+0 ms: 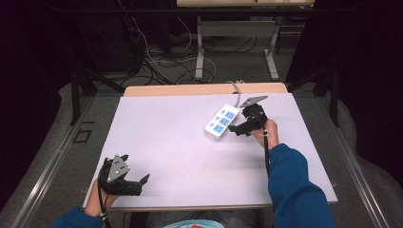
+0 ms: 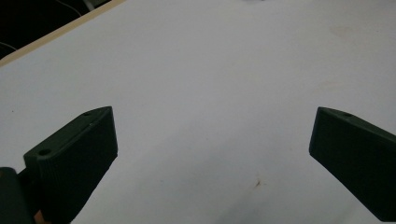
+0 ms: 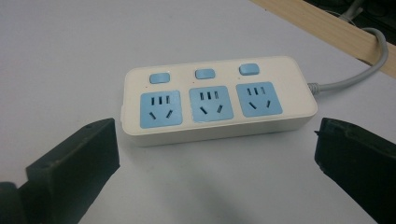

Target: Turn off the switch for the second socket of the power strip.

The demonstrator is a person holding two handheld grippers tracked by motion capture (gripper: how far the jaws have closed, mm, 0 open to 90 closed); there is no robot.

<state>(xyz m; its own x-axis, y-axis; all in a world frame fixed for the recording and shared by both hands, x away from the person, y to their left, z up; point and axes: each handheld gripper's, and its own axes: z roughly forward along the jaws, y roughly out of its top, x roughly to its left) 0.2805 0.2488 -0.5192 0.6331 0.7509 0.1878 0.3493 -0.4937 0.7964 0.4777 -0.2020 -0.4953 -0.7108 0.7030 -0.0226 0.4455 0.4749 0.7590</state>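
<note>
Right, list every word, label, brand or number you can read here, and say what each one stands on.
None: no readable text in these pictures.
The power strip bears three blue sockets and three blue buttons, with no lettering or brand mark to be seen.
The grey cord, the table and both grippers' black jaws carry no markings.

We lose the grey round cable of the white plastic three-socket power strip at the right gripper view's right edge. In the high view, the right gripper hides the strip's near right side, and its socket markings stay too small to read.
</note>
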